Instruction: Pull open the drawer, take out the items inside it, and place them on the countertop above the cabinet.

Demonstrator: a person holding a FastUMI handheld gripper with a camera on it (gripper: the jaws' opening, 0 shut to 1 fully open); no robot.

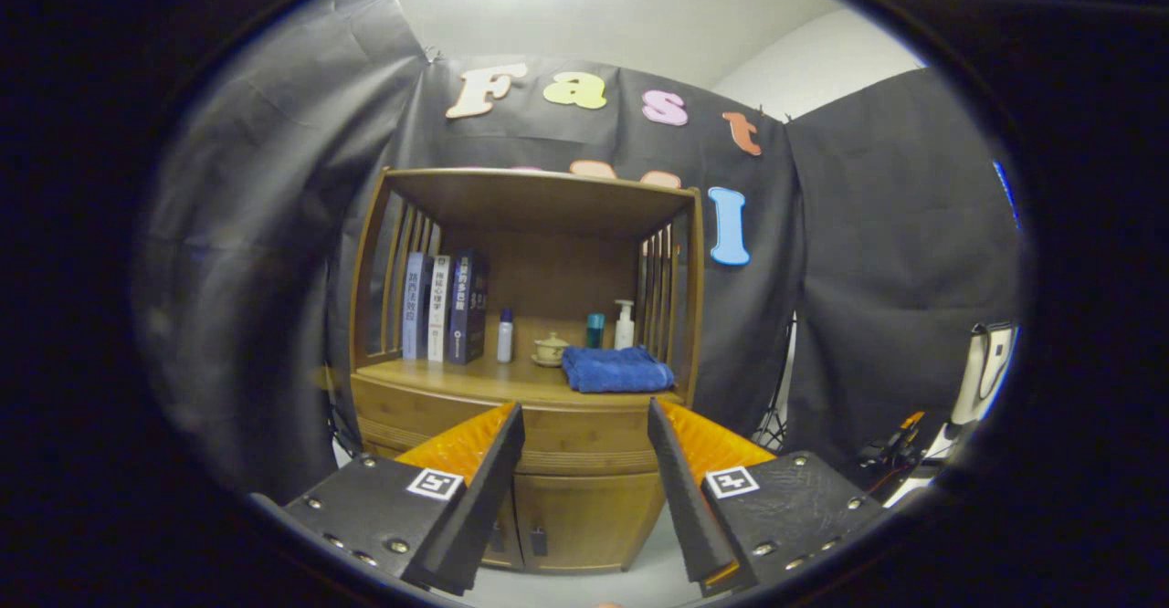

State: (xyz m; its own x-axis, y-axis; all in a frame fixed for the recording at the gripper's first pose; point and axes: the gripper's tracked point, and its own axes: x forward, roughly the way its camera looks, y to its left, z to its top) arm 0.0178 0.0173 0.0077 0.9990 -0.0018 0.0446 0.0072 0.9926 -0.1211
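Gripper (584, 425) released, fingers spread, holding nothing, facing cabinet (521, 462) from some way off. Drawer (511, 425) below bench (475, 378) shut, just beyond fingertips. Contents hidden. Towel (616, 369), books (446, 307), bottles on bench. Judged: nothing done yet; pulling, emptying all left.

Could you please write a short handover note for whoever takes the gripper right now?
Gripper: open, holding nothing, aimed at the cabinet from a little way off; its fingers touch nothing.
Drawer: shut, just under the countertop, between and beyond the fingers. The items inside are hidden.
Countertop already carries books, bottles, a teacup and a folded blue towel; the bare part is at the front left.
Done: nothing yet.
Left: move in, pull the drawer open, lift out the items, set them on the countertop.
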